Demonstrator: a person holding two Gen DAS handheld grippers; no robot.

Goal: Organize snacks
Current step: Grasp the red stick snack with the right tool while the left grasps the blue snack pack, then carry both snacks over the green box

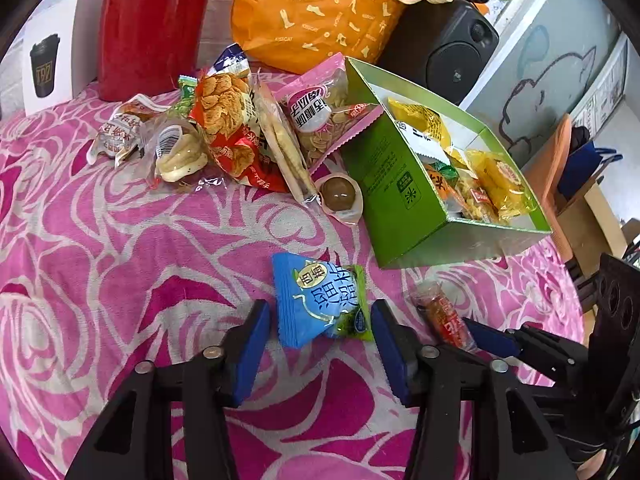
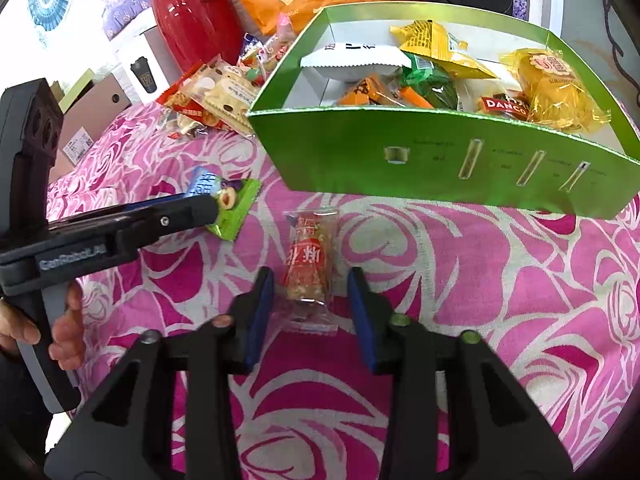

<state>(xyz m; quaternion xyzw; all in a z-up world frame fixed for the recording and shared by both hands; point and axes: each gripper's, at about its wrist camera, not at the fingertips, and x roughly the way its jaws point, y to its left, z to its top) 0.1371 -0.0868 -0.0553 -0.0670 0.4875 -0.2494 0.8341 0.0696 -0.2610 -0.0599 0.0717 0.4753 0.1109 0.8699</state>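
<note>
Both claws hang released, each straddling a small packet on the pink rose-patterned cloth that covers the tabletop point(image 1: 120, 240). The left claw point(image 1: 324, 320) has its blue pads either side of a blue and green pillow packet point(image 1: 320, 304), neither pad clearly touching it; the right claw point(image 2: 312, 300) brackets a clear wrapper with red print point(image 2: 308, 268) holding what looks like a nut or grain bar, again with a gap on both sides. The two packets lie near each other, in front of the green box point(image 2: 440, 160), which stands towards the far right of the tabletop and already holds several yellow, orange and green packs. A loose pile of more snacks point(image 1: 224, 128) lies to the left of the box, against a red jug point(image 1: 152, 28) and an orange bag point(image 1: 312, 12). Both packets should be very light, with crinkly, slippery film. The blue one looks puffed and soft, so I would close across its middle where the filling gives some body, not on the flat sealed ends, which would slide out. The bar looks stiffer but possibly brittle; a gentle pinch across its width at mid-length should carry it, since a hard squeeze could crumble it. The soft cloth may bunch under the pads.
</note>
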